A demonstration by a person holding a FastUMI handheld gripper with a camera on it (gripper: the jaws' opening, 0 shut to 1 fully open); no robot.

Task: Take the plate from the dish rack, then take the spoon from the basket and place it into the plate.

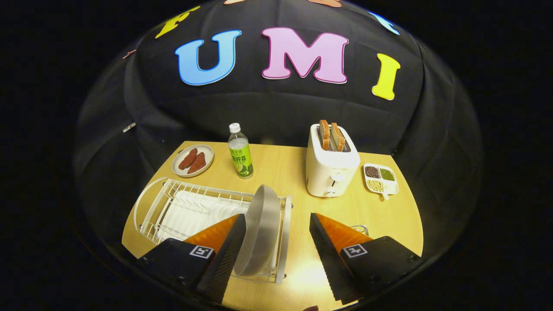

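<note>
the plate (260, 231) stands on edge in the rack (173, 207), at the rack's end nearest the worktop's middle, leaning a little. the gripper (276, 233) hovers over it from the near edge, fingers spread wide and grasping nothing; the left finger (224, 255) lies just beside the plate's rim, whether touching i cannot tell, and the right finger (328, 255) is well apart from it over bare worktop (285, 168). a bit of wire basket (359, 228) peeks out just beyond the right finger. past the rack, near the far edge, sit a saucer (193, 160) with reddish food, a bottle (240, 151), a toaster (331, 166) holding two slices, and a divided dish (380, 178) of beans toward the far right corner.
</note>
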